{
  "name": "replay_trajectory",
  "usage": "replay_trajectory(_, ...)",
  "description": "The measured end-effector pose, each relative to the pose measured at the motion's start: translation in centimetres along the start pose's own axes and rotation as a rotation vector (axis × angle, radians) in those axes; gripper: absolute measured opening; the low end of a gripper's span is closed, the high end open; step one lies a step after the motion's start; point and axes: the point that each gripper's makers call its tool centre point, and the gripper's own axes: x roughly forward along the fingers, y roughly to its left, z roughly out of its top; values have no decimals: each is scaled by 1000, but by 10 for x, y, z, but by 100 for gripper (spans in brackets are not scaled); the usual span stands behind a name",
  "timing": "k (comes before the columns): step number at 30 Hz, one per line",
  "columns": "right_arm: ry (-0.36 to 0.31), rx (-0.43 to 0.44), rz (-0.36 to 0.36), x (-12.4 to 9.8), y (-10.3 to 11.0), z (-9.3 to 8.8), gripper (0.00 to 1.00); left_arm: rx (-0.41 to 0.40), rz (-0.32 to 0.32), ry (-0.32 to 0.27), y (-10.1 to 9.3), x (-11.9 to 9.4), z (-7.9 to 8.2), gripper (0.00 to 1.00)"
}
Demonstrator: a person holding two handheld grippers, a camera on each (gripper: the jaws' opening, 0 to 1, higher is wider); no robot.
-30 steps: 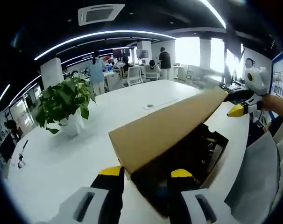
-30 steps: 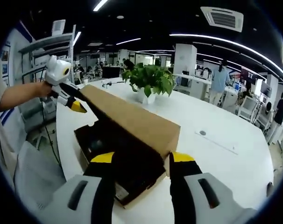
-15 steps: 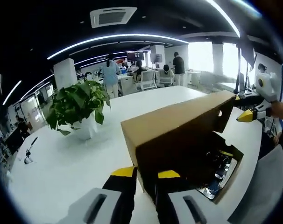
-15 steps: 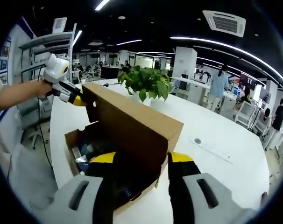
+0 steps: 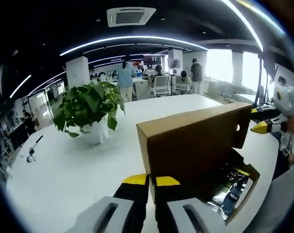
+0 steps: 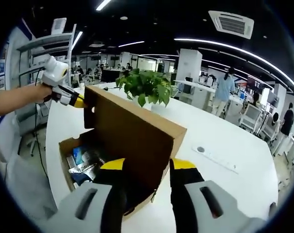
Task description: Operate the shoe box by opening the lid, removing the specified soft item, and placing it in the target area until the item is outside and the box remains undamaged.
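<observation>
Lid [image 5: 193, 138] stands near upright over box [image 6: 72, 145]. L gripper [image 5: 151, 180] and R gripper [image 6: 147, 164] each pinch an end of lid. Soft item [image 6: 84, 160] lies inside box, below lid; can't tell which gripper is nearer.

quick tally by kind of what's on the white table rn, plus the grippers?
Shoe box: 1, lid raised, base open with packaged items inside (too cluttered to count)
Potted plant: 1
Grippers: 2, left gripper and right gripper, each with jaws at a lid corner
Small round table port: 1
Total: 5
</observation>
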Motion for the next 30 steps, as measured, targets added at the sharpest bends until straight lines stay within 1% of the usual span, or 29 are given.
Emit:
replay_trajectory(3, 0, 5, -16, 4, -7, 1, 27, -1, 6, 0, -1, 2, 1, 2)
replay_trajectory(6, -7, 36, -36, 8, -17, 2, 23, -16, 7, -1, 2, 4, 3, 2)
replay_trajectory(8, -11, 48, -38, 9, -20, 2, 20, -20, 6, -2, 2, 5, 4, 2)
replay_trajectory(12, -1, 62, -46, 12, -25, -3, 16, -20, 10, -1, 3, 10, 7, 1)
replay_trajectory(17, 32, 76, -61, 13, -27, -23, 14, -17, 20, 4, 6, 17, 9, 1)
replay_trajectory(18, 35, 77, -62, 13, -27, -24, 14, -19, 20, 4, 7, 17, 9, 1)
replay_trajectory(19, 46, 86, -68, 14, -28, -31, 14, -22, 20, 4, 7, 18, 10, 1)
replay_trajectory(20, 49, 88, -70, 14, -29, -33, 13, -23, 19, 4, 8, 19, 10, 1)
replay_trajectory(22, 64, 101, -79, 15, -30, -42, 13, -28, 18, 4, 9, 20, 10, 1)
replay_trajectory(26, 90, 113, -87, 19, -29, -55, 11, -26, 15, 6, 9, 22, 11, 1)
replay_trajectory(30, 106, 119, -90, 21, -26, -62, 10, -20, 14, 12, 10, 26, 12, 1)
